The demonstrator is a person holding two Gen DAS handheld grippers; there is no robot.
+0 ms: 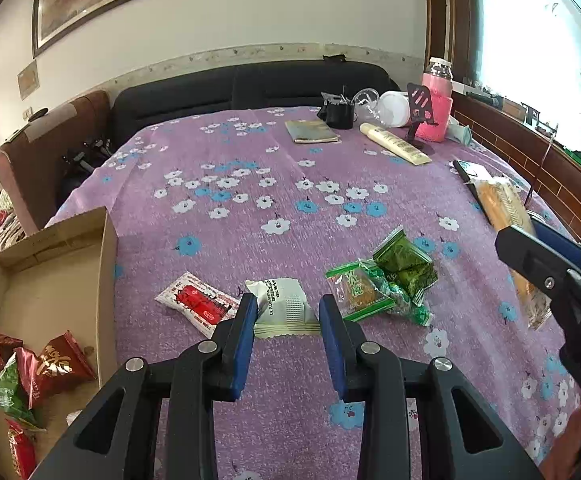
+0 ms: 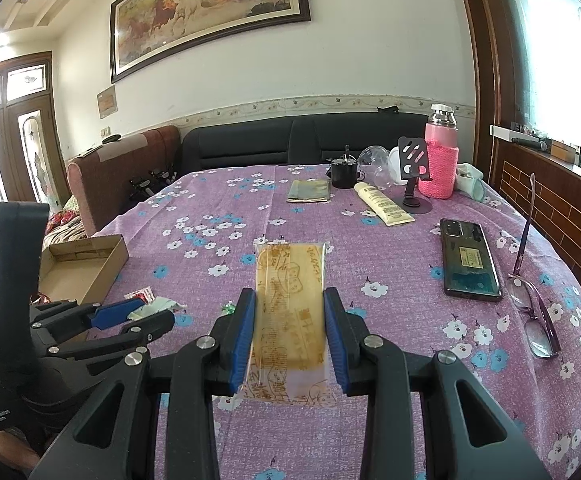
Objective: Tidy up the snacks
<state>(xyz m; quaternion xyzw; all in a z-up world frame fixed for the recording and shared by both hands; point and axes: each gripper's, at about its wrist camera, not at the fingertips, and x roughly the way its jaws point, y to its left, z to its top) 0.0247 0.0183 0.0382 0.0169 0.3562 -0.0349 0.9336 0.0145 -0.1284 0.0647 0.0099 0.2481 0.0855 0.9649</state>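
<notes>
Left gripper (image 1: pixel 288 312): black frame, blue pads, pointing forward and downward above the near edge of the table (image 1: pixel 250 184); its jaws stand narrowly apart, clamped on a white snack packet (image 1: pixel 284 306) held by its near end. Right gripper (image 2: pixel 289 332): same build, angled less steeply, jaws likewise narrow and pressed against both long sides of a clear-wrapped yellow snack bar (image 2: pixel 290 300). In the right wrist view the left gripper lies toward the left edge of the table, level with its partner.
</notes>
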